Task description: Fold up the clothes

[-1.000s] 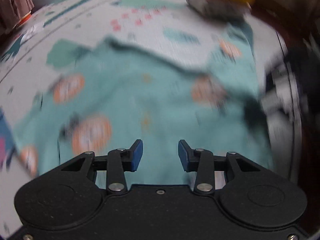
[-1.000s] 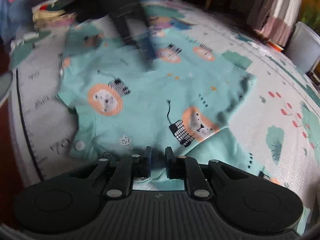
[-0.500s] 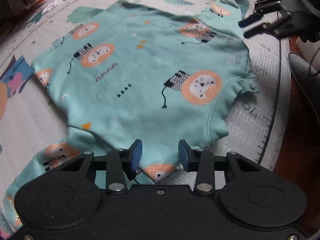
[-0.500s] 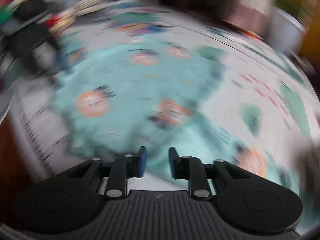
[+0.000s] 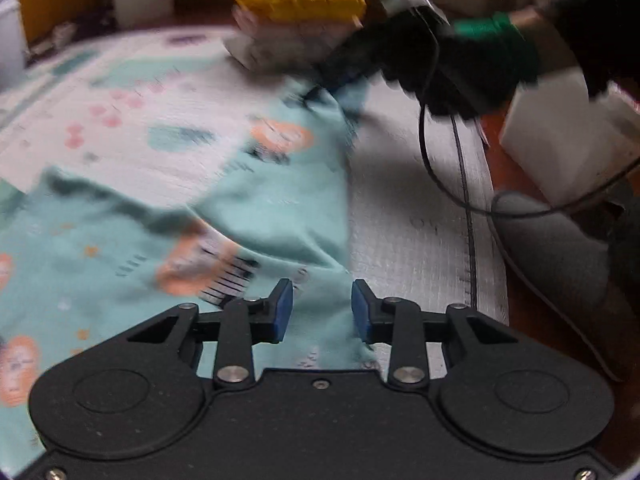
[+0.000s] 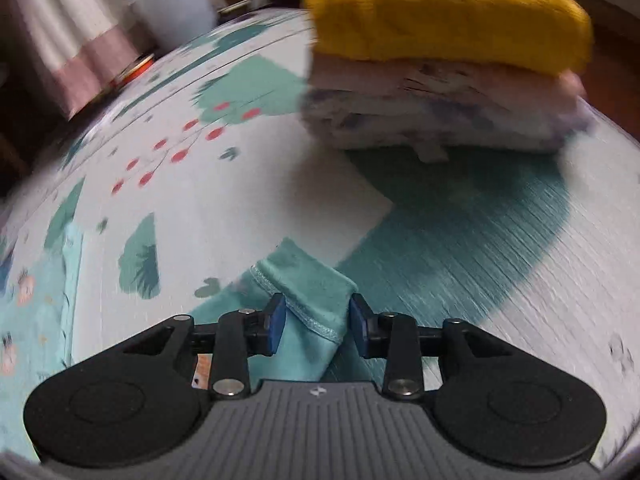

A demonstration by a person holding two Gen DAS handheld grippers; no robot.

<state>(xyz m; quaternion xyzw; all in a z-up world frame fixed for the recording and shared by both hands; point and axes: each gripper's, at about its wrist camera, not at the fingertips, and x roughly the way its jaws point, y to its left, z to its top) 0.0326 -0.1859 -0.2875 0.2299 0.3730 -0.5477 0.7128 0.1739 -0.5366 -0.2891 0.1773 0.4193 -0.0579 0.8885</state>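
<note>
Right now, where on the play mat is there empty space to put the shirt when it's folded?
The play mat is bare between the pile of folded clothes and the teal shirt, out to its left side. Another bare strip runs beside the shirt's edge to the mat's rim. It is crowded near the right gripper.

Right tool (image 6: 316, 322) over a teal sleeve cuff (image 6: 310, 286)
Its jaws are closing with the cuff between them, pads not pressing; a folded stack (image 6: 440, 64), mustard piece on top, sits beyond on the play mat (image 6: 224, 208).
</note>
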